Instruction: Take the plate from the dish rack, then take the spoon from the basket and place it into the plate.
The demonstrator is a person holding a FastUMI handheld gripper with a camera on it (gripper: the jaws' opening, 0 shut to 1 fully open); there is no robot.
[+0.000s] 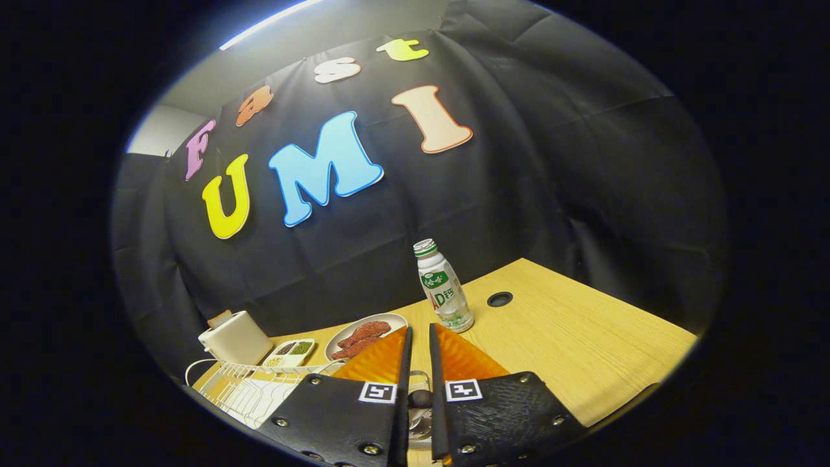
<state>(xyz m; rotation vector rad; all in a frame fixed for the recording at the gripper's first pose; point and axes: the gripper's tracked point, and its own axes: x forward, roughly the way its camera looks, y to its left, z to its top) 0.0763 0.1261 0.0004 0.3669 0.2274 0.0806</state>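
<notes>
Gripper (419,344) fingers nearly together, narrow slit between them. Something dark and rounded plus a bit of shiny metal sits low in that slit, between the finger bases (420,398); can't tell what it is, or whether both fingers press on it (so grip state: can't tell). Spoon and basket can't be made out.

Dish rack (249,388): white wire, just left of the fingers, cut off at the near side; contents unclear. Plate (355,327) just ahead of the left finger, on the wooden table (583,350), holds reddish strips of food; the fingertip covers its near rim.

Also around: white toaster (235,337) and a small divided dish (290,351) beyond the rack, a white bottle (445,288) upright just ahead of the right finger, a round cable hole (499,299) beyond it.
</notes>
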